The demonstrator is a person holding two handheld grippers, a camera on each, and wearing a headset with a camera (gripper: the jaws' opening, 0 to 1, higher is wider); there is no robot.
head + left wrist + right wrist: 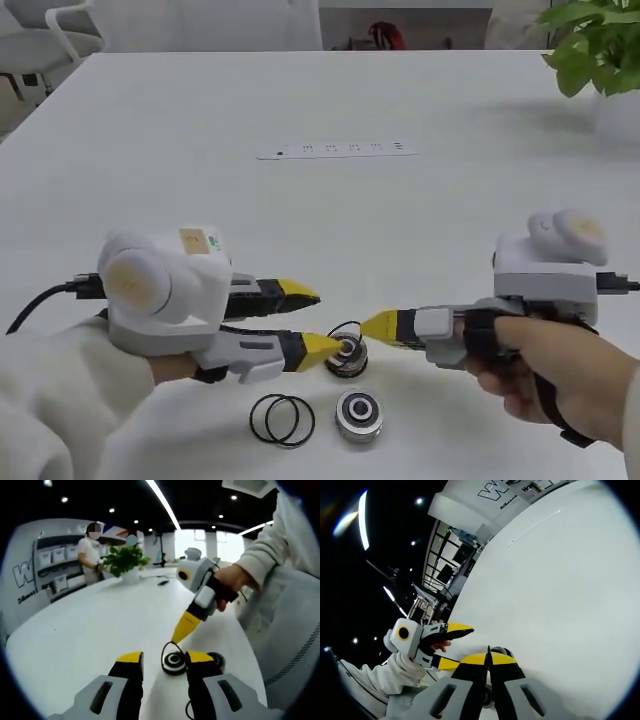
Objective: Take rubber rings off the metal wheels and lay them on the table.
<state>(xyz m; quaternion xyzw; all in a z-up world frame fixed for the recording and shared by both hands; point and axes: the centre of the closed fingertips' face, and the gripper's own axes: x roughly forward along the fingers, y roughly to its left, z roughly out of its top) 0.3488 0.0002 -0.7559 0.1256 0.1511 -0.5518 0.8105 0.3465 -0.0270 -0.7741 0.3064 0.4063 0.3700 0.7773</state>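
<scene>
Head view: the left gripper [312, 320] has its jaws spread wide, the lower tip touching a metal wheel [349, 358] on the white table [300, 220]. The right gripper [368, 325] is pinched onto a rubber ring [340, 328] that loops up off that wheel. Two loose rings [282, 420] and a second wheel [358, 416] lie just nearer the person.

Left gripper view: the wheel [175, 663] sits between the parted jaws, close to the right one.

Right gripper view: the jaws are pressed together on the thin black ring.
</scene>
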